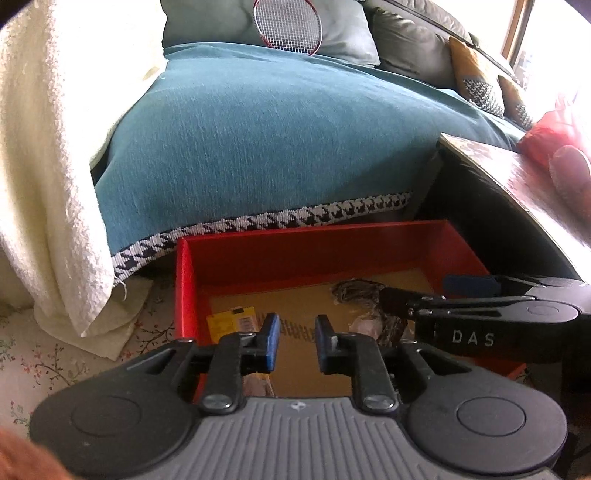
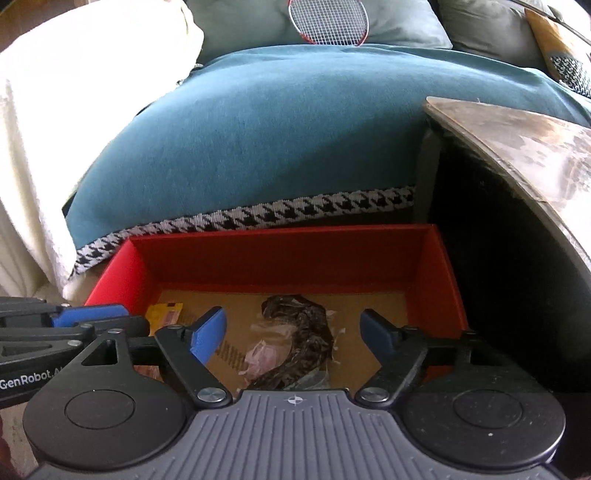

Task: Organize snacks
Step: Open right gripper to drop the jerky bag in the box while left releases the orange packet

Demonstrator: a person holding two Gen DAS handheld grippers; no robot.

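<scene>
Both views are taken from just behind the tongs, angled downward and close over an open red cardboard box (image 1: 310, 254) (image 2: 280, 254) on the floor. The box, the teal blanket with houndstooth trim (image 1: 258, 140) (image 2: 280, 122) behind it and a red-framed badminton racket (image 1: 287, 26) (image 2: 327, 20) are shared. The right tongs (image 1: 424, 295) are seen entering the left view from its right edge, the left tongs (image 2: 88, 315) the right view from its left edge.

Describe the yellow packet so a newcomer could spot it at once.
Find the open red cardboard box on the floor before the teal-covered sofa. In its left corner lies a small flat yellow packet, bright beside the dark clear-wrapped snack at the middle.
</scene>
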